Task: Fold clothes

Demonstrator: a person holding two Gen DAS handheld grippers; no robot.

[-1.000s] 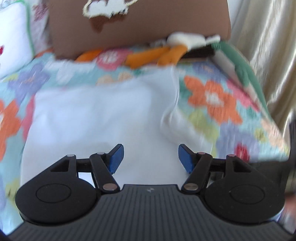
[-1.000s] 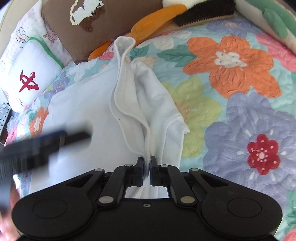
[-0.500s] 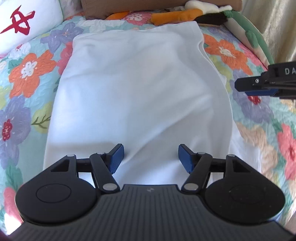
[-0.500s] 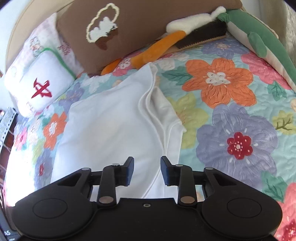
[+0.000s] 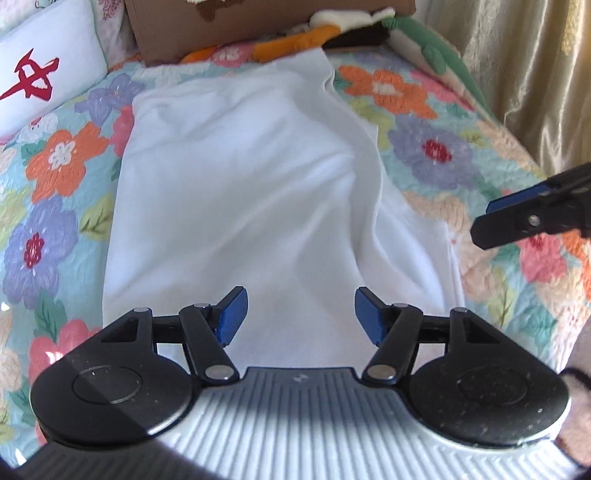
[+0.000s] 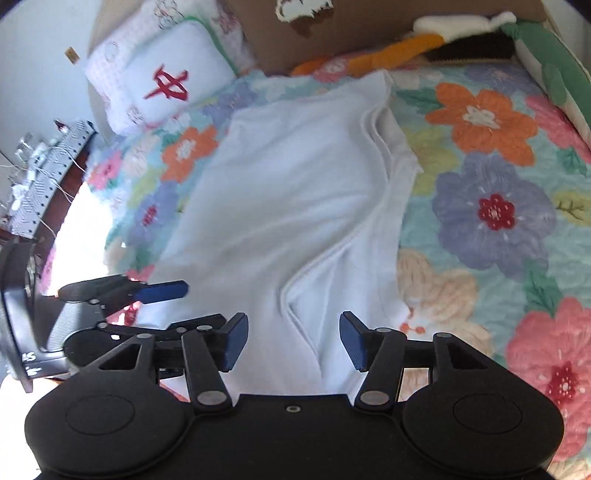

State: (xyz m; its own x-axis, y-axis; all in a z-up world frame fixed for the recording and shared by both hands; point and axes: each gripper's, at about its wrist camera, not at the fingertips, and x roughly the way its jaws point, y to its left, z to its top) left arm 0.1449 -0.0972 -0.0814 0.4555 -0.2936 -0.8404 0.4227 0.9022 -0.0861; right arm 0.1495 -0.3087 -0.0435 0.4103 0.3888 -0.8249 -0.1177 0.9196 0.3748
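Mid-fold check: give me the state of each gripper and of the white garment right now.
left gripper: open, empty, above the garment's near end.
right gripper: open, empty, holding nothing.
white garment: flat on the floral quilt, right side folded inward, lightly wrinkled.

One white garment [image 5: 243,192] ahead of both claws; beyond it, two pillows: white [image 6: 162,79], brown [image 6: 369,26].

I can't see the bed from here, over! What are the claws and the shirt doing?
Left claw open, empty. Right claw open, empty. White shirt flat on quilt, right side folded in. Nothing blocking.
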